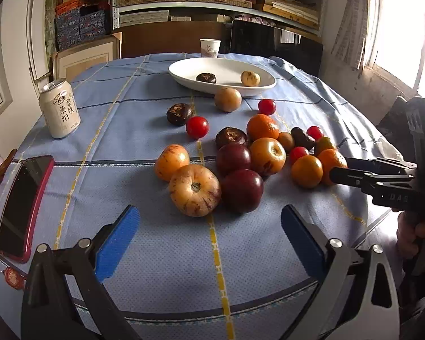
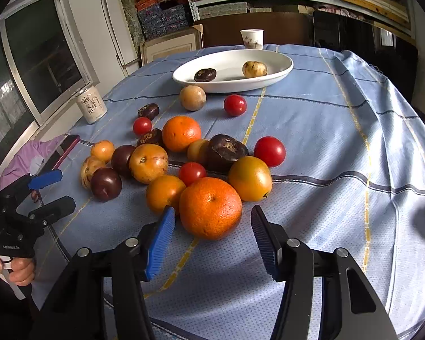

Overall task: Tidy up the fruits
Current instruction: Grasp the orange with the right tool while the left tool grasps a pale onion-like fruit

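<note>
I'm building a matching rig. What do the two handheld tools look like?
Both are black pistol-grip frames with silver pivot bolts and ribbed blue pads on the fingers. The left tool has one pale grey arm; its body carries small white lettering. The right tool shows embossed lettering and a green light on its body in the left view.

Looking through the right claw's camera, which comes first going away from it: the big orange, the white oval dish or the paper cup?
1. Big round orange, between the right claw's open fingers.
2. White oval ceramic dish, mid-table beyond the fruit pile.
3. White paper cup, at the table's far edge behind the dish.
</note>
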### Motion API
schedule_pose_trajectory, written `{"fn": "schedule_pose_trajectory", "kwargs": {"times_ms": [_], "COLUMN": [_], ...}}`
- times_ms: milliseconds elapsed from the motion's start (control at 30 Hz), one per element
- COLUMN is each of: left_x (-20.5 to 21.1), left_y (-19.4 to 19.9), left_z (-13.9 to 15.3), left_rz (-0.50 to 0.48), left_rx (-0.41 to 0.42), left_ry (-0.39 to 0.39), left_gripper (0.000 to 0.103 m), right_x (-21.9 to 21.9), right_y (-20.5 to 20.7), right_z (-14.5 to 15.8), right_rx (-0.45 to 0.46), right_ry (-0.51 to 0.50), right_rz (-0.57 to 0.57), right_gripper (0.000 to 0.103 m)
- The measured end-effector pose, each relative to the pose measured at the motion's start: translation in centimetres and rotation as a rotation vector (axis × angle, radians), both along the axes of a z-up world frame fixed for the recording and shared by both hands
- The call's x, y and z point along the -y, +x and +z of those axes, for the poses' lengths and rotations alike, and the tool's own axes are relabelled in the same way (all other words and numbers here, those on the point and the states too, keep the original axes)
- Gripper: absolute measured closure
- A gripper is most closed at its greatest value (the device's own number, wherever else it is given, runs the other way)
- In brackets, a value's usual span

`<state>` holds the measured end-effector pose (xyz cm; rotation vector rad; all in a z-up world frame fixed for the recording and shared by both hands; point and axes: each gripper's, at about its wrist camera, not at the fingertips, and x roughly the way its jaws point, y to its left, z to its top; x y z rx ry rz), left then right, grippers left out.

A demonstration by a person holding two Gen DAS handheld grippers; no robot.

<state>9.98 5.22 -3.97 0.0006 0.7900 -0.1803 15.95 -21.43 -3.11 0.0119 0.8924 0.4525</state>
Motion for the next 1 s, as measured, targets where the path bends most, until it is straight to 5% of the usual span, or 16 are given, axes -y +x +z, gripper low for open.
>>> {"fn": "schedule_pose_trajectory", "kwargs": {"times_ms": [800,1000], "left_x": [-1.2,-1.2], "left_y": [0.7,0.8], "left_z": [-0.5,-0.6], "left_rz": [0.024,0.026], "left_rx": [-0.045,-0.050], "left_ry": [-0.066,-0.071], "left_gripper": [0.005,0.005], "right_x": [0.1,-0.9], "right_y": [1.3,1.2], "right_z": [-0.2,-0.1], "right_rx": [-0.040,-0.026], "right_ry": [0.026,-0.037], "right_rz": [-0.027,-0.029], "right_gripper": [0.047,0.047]}}
